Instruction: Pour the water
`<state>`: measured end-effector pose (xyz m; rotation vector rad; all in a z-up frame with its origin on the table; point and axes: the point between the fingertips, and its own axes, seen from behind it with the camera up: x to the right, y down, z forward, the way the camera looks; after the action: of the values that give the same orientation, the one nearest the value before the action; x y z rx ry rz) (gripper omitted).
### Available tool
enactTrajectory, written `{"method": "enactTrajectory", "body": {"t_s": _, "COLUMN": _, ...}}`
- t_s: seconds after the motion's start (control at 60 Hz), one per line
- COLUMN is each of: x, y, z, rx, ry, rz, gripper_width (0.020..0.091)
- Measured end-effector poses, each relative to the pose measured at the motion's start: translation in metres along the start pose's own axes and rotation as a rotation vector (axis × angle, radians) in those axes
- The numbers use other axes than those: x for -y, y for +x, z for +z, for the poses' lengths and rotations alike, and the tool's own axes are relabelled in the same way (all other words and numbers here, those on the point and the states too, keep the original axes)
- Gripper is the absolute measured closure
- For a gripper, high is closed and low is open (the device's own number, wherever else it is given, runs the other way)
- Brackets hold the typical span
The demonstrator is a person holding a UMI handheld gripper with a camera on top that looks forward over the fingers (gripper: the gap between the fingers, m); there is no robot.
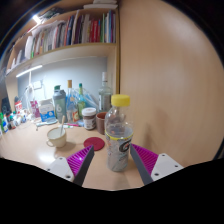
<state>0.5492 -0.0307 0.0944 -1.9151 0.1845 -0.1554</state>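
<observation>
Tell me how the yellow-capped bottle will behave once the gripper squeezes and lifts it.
The bottle stands upright between the open gripper fingers. It looks like clear thin plastic, so it may flex under pressure. It is tall and narrow, so a push near the cap could tip it. Its smooth label might slip somewhat.

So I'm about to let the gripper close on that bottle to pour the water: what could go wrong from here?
1. The bottle stands between the open fingers of the gripper with gaps at both sides; an uneven close could push it over.
2. Its yellow cap is still on, so nothing would pour yet.
3. The red coaster and the mug lie close beside it; a swing could knock them.
</observation>
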Motion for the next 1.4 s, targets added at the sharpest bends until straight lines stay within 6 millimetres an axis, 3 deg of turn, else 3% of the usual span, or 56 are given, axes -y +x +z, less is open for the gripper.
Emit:
{"method": "enactTrajectory", "body": {"t_s": 0.133, "x": -0.009, "y": 0.015, "z": 0.045, "rx": -0.017, "ry": 0.035, "rz": -0.025, "gripper_width": 0.0265}}
{"method": "enactTrajectory", "body": {"t_s": 0.367, "x": -0.002, "y": 0.025, "z": 0.102, "rx": -0.005, "ry": 0.089, "rz": -0.009, "gripper_width": 0.0274}}
{"method": "enactTrajectory", "body": {"t_s": 0.4, "x": -0.003, "y": 0.024, "z": 0.11, "rx": -0.001, "ry": 0.09, "rz": -0.012, "gripper_width": 0.0309}}
{"method": "enactTrajectory", "body": {"t_s": 0.433, "x": -0.008, "y": 0.024, "z": 0.116, "rx": -0.005, "ry": 0.076, "rz": -0.009, "gripper_width": 0.0443}}
{"method": "enactTrajectory", "body": {"t_s": 0.45, "x": -0.011, "y": 0.025, "z": 0.117, "rx": -0.013, "ry": 0.063, "rz": -0.002, "gripper_width": 0.051}}
{"method": "enactTrajectory", "body": {"t_s": 0.617, "x": -0.011, "y": 0.038, "z": 0.116, "rx": -0.125, "ry": 0.069, "rz": 0.027, "gripper_width": 0.0593}}
{"method": "enactTrajectory", "body": {"t_s": 0.717, "x": -0.013, "y": 0.027, "z": 0.112, "rx": -0.105, "ry": -0.021, "rz": 0.018, "gripper_width": 0.0613}}
{"method": "enactTrajectory", "body": {"t_s": 0.783, "x": 0.006, "y": 0.017, "z": 0.106, "rx": -0.098, "ry": -0.037, "rz": -0.056, "gripper_width": 0.0612}}
{"method": "enactTrajectory", "body": {"t_s": 0.883, "x": 0.056, "y": 0.006, "z": 0.107, "rx": -0.142, "ry": -0.016, "rz": -0.341, "gripper_width": 0.0612}}
{"method": "enactTrajectory", "body": {"t_s": 1.017, "x": 0.133, "y": -0.007, "z": 0.126, "rx": -0.262, "ry": 0.016, "rz": -0.927, "gripper_width": 0.0612}}
{"method": "enactTrajectory", "body": {"t_s": 1.117, "x": 0.173, "y": -0.043, "z": 0.145, "rx": -0.334, "ry": 0.057, "rz": -1.419, "gripper_width": 0.0611}}
{"method": "enactTrajectory", "body": {"t_s": 1.283, "x": 0.199, "y": -0.113, "z": 0.167, "rx": -0.374, "ry": 0.203, "rz": -2.175, "gripper_width": 0.0614}}
{"method": "enactTrajectory", "body": {"t_s": 1.4, "x": 0.21, "y": -0.148, "z": 0.167, "rx": -0.435, "ry": 0.277, "rz": -2.523, "gripper_width": 0.0614}}
